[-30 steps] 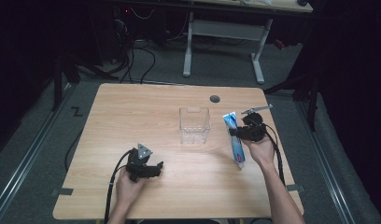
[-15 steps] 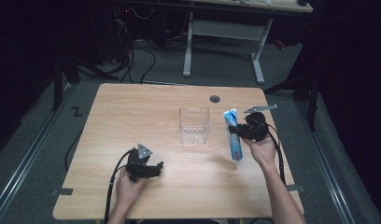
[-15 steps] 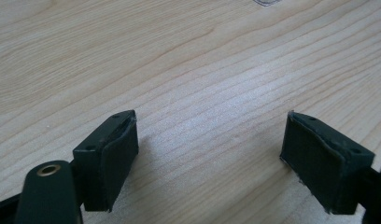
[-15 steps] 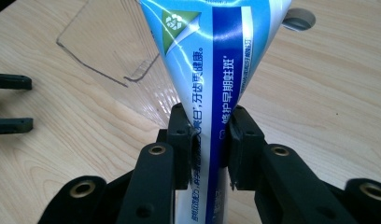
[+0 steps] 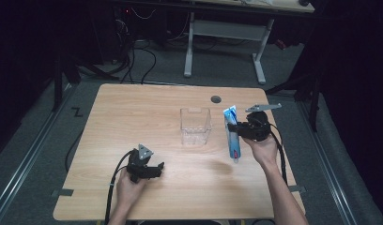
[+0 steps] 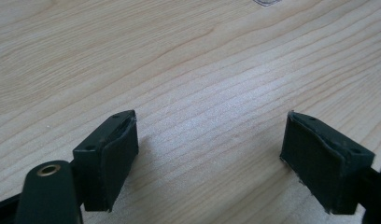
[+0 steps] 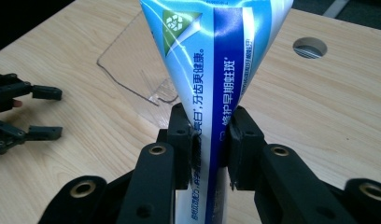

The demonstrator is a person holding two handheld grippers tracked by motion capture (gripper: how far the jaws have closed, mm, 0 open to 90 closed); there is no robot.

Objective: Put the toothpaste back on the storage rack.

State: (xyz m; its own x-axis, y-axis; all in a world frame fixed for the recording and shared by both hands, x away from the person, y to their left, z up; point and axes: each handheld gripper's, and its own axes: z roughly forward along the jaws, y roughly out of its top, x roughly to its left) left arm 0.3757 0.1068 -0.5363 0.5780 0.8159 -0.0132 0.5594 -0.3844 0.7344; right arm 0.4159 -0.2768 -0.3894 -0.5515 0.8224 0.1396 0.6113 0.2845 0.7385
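a: so, why is the tube [image 5: 232, 132] held like this?

b: right tongs [image 7: 211, 140] pinch it near the middle, jaws pressed on both flat sides, so it does not slip. in the high view its crimped end points away from the person and the cap end points toward the person. i judge it is meant for the box [image 5: 195, 125], which stands just beside, to the left.

a: and left tongs [image 6: 212, 149]?

b: spread, nothing between, resting low over the bench [image 5: 133, 108] near the front edge, well apart from the box.

a: is there room to move?

b: yes. bare wood lies between tube and box. the box top is open, but narrow, so the tube should go in end first. the cable hole [image 5: 216, 99] is behind, not in the way.
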